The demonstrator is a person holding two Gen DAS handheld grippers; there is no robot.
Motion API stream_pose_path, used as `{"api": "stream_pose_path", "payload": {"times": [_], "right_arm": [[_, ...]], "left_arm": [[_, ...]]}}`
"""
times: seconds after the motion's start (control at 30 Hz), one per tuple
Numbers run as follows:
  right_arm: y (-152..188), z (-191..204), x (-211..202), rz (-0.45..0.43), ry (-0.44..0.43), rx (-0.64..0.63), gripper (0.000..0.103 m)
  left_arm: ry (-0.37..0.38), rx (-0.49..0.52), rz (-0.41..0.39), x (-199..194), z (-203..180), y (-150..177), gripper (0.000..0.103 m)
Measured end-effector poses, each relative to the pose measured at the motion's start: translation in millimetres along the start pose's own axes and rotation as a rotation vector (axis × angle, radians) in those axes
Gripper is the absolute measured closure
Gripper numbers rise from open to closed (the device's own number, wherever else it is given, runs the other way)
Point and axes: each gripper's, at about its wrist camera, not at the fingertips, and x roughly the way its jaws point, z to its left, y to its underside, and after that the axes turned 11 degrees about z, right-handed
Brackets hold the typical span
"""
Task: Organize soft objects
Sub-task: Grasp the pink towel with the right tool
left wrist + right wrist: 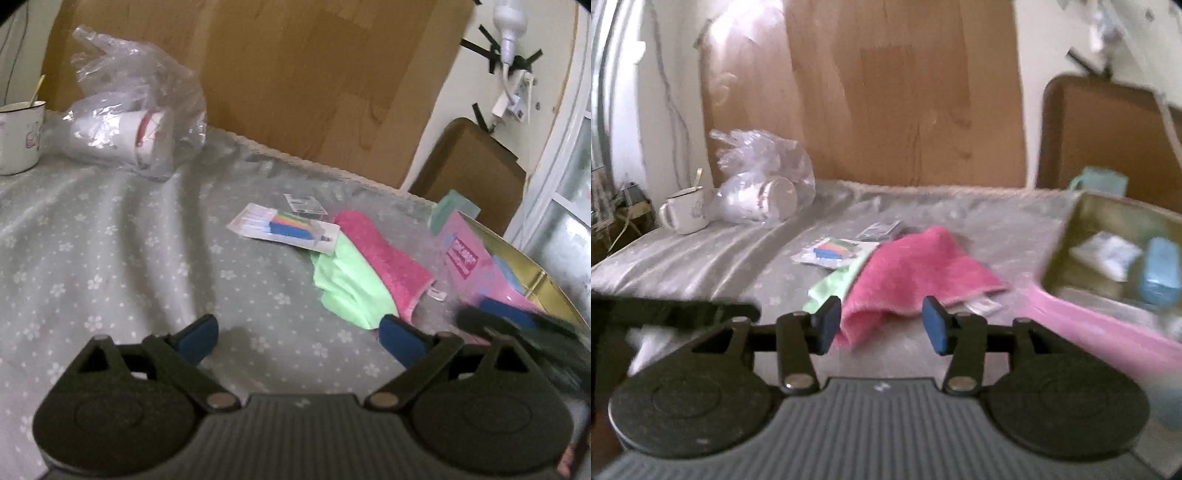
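A pink towel (384,258) (916,273) lies on the flowered grey bedsheet, partly over a light green cloth (347,284) (827,286). My left gripper (297,332) stands wide open over bare sheet, just short of the green cloth, with nothing between its fingers. My right gripper (881,321) is open; the towel's near corner shows in the gap between its blue pads, and neither pad presses on it. To the right stands an open pink box (476,266) (1108,210) with a gold inside, holding a blue sponge (1160,273) and a white soft item (1108,251).
A pack of coloured markers (284,227) (831,253) lies beside the cloths. At the back left are a clear plastic bag with cups (136,122) (764,184) and a white mug (18,136) (687,214). A wooden board stands behind the bed.
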Motion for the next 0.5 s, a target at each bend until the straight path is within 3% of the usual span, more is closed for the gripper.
{"api": "stream_pose_path", "payload": {"times": [0.1,0.17,0.2,0.33,0.5], "right_arm": [[-19,0,38,0.077,0.011,0.068,0.052],[-23,-6,54,0.149,-0.032,0.114,0.082],[-19,-7,53,0.152,-0.031,0.127,0.09],[-13,1,-1,0.023,-0.015,0.105,0.093],[11,2,-107,-0.184,-0.049,0.082,0.093]], "left_arm": [[0.004,0.053,-0.008,0,-10,1,0.006],[0.004,0.075,-0.022,-1,-14,2,0.006],[0.004,0.079,-0.03,-1,-14,3,0.005],[0.02,0.071,-0.044,-4,-15,5,0.004],[0.025,0.067,-0.047,-7,-13,6,0.002]]}}
